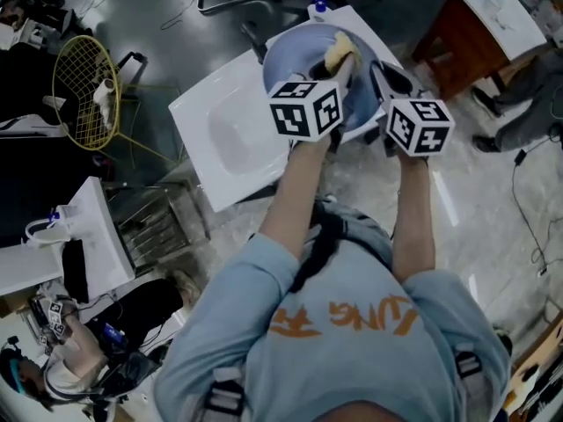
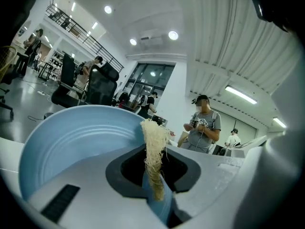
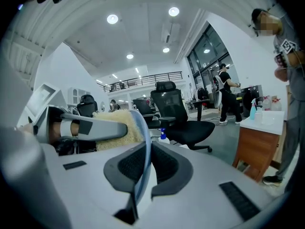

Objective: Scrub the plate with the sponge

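In the head view a pale blue plate (image 1: pixel 290 60) is held up over a white sink. My right gripper (image 1: pixel 380 76) is shut on its right rim. In the right gripper view that rim (image 3: pixel 143 137) runs edge-on between the closed jaws of the right gripper (image 3: pixel 143 171). My left gripper (image 1: pixel 341 64) is shut on a yellow fibrous sponge (image 1: pixel 339 51) that lies against the plate's upper face. The left gripper view shows the sponge (image 2: pixel 153 142) standing up between the jaws of the left gripper (image 2: pixel 155 175), with the plate's bowl (image 2: pixel 71 137) filling the left.
Below the plate lies a white sink basin (image 1: pixel 229 139) with a blue-capped bottle (image 1: pixel 318 5) at its far end. A wooden cabinet (image 1: pixel 475 33) stands to the right, a yellow wire basket (image 1: pixel 84 90) to the left. A black office chair (image 3: pixel 171 113) and a standing person (image 2: pixel 205 125) are nearby.
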The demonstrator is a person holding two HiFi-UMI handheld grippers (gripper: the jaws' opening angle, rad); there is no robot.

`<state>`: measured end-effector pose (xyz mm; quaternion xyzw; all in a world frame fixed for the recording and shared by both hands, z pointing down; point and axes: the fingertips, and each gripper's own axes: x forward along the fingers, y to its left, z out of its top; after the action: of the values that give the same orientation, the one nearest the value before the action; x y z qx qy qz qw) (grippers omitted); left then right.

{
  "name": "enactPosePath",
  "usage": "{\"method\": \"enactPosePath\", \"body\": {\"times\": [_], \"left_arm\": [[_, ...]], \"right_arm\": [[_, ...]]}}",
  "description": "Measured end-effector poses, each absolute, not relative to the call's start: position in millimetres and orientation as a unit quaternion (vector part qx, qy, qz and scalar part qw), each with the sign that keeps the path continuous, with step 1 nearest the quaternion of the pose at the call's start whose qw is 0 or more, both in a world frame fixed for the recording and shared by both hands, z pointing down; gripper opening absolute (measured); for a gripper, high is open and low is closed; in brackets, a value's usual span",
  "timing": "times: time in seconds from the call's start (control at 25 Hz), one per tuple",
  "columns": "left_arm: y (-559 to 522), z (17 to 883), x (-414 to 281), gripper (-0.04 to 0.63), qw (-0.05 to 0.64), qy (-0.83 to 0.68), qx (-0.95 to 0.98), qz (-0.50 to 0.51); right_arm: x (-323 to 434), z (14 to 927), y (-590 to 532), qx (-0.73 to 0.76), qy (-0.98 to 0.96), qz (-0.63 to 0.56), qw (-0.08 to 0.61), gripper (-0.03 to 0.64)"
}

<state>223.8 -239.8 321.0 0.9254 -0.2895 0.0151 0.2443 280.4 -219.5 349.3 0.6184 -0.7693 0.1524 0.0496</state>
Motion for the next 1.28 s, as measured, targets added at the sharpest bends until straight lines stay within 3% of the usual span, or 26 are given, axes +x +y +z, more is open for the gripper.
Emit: {"method": "enactPosePath", "body": {"times": [0.36, 0.84, 1.08, 1.28], "left_arm": [[-264, 335, 153, 0.049, 0.253, -0.362, 0.897, 0.010], [-269, 379, -14, 0.049, 0.296, -0.501, 0.814, -0.004], [-257, 389, -35, 0.049, 0.308, -0.514, 0.800, -0.007], [-249, 369, -2, 0.049, 0.310, -0.473, 0.824, -0.039]], "right_arm": [[262, 341, -240, 0.607, -0.778, 0.162, 0.016, 0.018], [200, 337, -266, 0.576, -0.798, 0.175, -0.018, 0.018], [193, 343, -263, 0.581, -0.792, 0.186, -0.024, 0.018], [202, 349, -252, 0.593, -0.782, 0.190, -0.023, 0.018]]}}
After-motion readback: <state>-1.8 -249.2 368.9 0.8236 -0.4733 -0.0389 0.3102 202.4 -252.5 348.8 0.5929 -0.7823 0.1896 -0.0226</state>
